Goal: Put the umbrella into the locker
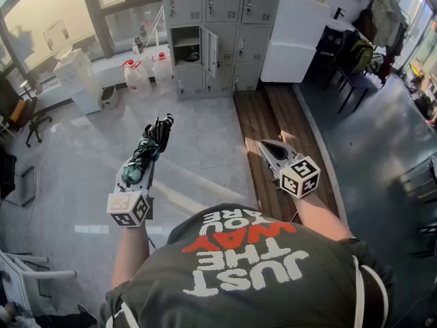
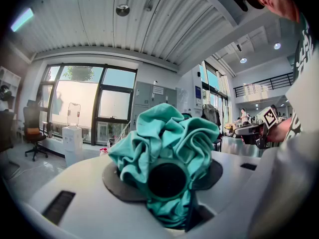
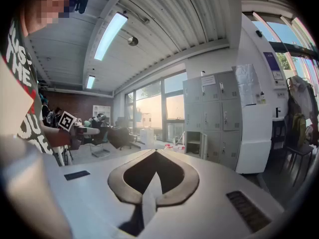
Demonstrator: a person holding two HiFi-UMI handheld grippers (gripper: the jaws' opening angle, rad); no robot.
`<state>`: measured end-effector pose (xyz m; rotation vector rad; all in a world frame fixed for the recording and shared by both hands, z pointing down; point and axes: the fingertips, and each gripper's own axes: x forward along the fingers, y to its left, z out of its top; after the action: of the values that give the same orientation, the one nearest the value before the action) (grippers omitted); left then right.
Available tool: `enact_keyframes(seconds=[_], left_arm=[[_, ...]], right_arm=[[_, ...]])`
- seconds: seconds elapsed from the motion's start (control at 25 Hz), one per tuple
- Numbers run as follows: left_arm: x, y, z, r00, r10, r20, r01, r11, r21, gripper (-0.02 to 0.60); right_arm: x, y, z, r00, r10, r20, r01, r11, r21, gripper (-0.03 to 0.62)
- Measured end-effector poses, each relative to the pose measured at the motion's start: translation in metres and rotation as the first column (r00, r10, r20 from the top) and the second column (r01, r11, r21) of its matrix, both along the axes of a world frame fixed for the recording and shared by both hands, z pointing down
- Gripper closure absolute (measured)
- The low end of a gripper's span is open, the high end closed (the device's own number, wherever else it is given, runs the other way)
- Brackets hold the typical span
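The umbrella [image 1: 156, 137] was folded, its teal fabric bunched in loose ruffles round a black round end cap [image 2: 167, 179], with darker folds at its far end. It lay about level, clamped between the jaws of the left gripper [image 1: 145, 161], well apart from the locker [image 1: 225, 5] and pointing toward it. The locker, a grey bank, had 1 compartment [image 1: 186, 46] open, its door [image 1: 210, 50] swung right.
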<state>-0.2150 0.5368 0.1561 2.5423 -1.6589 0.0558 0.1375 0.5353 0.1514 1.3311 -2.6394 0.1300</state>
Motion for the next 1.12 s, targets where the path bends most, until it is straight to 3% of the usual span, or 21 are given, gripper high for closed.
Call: enact_keyframes(seconds=[0.68,1.12], left_arm=[[0.026,-0.012,-0.006,1.000,0.004,0.007,-0.004,1.000,0.006,0.374],[0.100,-0.020,-0.014,1.000,0.003,-0.008,-0.002,1.000,0.029,0.374]], right_arm=[[0.029,-0.012,-0.001,0.999,0.022,0.043,-0.022,1.000,-0.005,0.562],[0.104,-0.011,-0.001,0.999,0.001,0.038,-0.001,1.000,-0.006,0.562]])
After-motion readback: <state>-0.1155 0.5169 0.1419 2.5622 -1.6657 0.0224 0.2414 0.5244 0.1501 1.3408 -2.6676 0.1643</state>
